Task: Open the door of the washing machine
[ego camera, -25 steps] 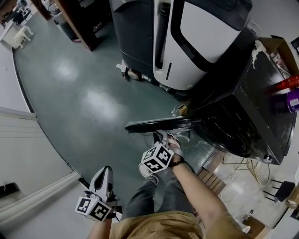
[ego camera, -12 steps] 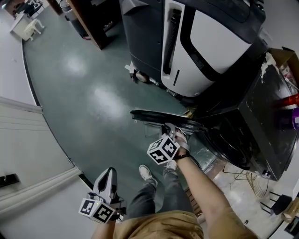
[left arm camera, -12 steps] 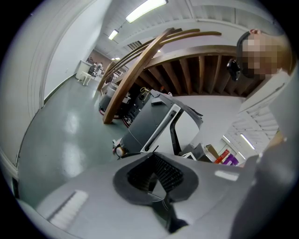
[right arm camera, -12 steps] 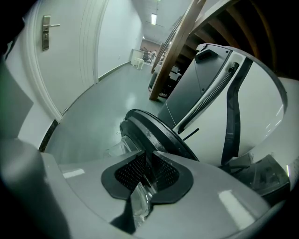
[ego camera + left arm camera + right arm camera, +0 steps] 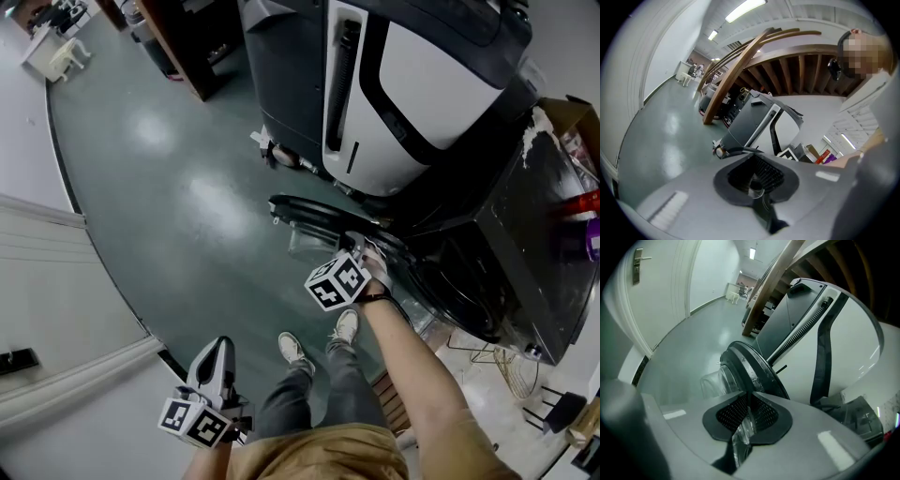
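The dark washing machine (image 5: 525,216) stands at the right, its round door (image 5: 309,214) swung out over the green floor. My right gripper (image 5: 367,251) is at the door's rim. In the right gripper view the door (image 5: 750,369) shows edge-on with its glass bowl (image 5: 715,380) on the left. There the right gripper (image 5: 749,401) is shut on the rim, and its jaws have just closed a little further. My left gripper (image 5: 217,361) hangs low at the bottom left, far from the door. Seen in its own view, the left gripper (image 5: 757,180) is shut with nothing in it.
A big white-and-dark machine (image 5: 412,84) stands just behind the door. Red and purple items (image 5: 586,211) lie on the washer's top, with a cardboard box (image 5: 562,103) beyond. The person's shoes (image 5: 295,349) are on the floor below the door. A white wall panel (image 5: 56,281) runs along the left.
The right gripper has moved up and to the right in the head view, and the door has swung with it toward the white machine. The left gripper has hardly moved.
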